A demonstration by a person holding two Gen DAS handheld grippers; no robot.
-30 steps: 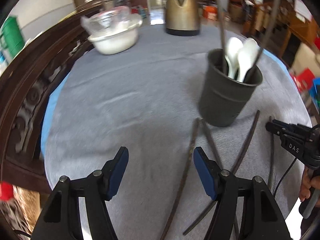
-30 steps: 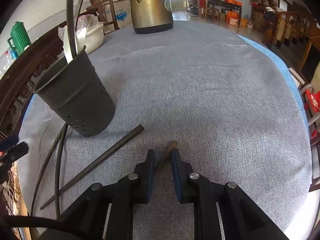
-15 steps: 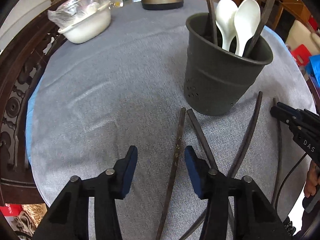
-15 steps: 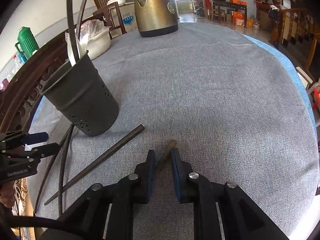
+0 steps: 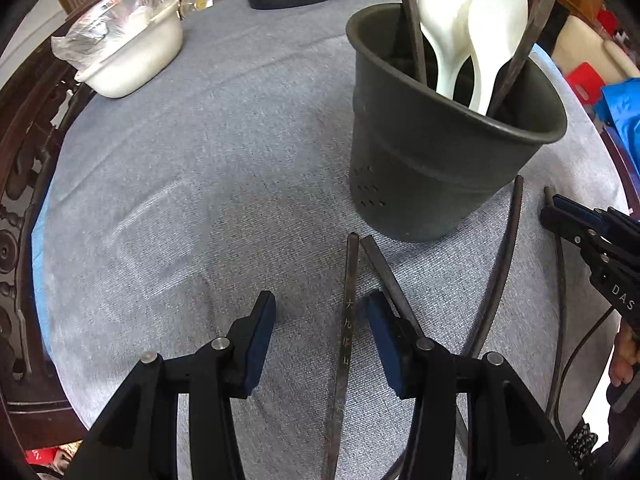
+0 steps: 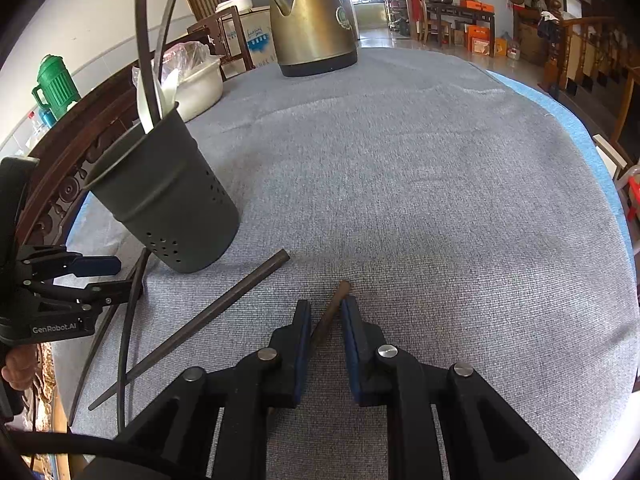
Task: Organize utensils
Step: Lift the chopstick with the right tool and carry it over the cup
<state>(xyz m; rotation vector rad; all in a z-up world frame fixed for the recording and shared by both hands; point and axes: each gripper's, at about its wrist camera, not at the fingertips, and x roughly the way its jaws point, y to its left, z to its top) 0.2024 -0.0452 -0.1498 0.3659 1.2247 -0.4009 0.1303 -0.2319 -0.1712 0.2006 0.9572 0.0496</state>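
A dark perforated holder [image 5: 440, 168] stands on the grey cloth with two white spoons [image 5: 444, 20] and a few dark chopsticks in it. My left gripper [image 5: 322, 320] is open, pointing steeply down at the cloth. An engraved chopstick [image 5: 349, 312] lies between its jaws, close to the right pad, and neither pad presses on it. My right gripper [image 6: 326, 316] has its jaws narrow around a brown chopstick [image 6: 330, 312], with a gap showing on either side. More loose chopsticks [image 5: 500, 272] lie beside the holder [image 6: 168, 208].
A brass kettle [image 6: 312, 28] stands at the far edge. A white bowl [image 5: 132, 52] covered in plastic sits at the far left. The table's carved wooden rim [image 5: 16, 160] runs along the left. A long dark chopstick [image 6: 212, 316] lies left of my right gripper.
My left gripper has come forward and down towards the holder, and its jaws have narrowed around the engraved chopstick. The right gripper has kept still.
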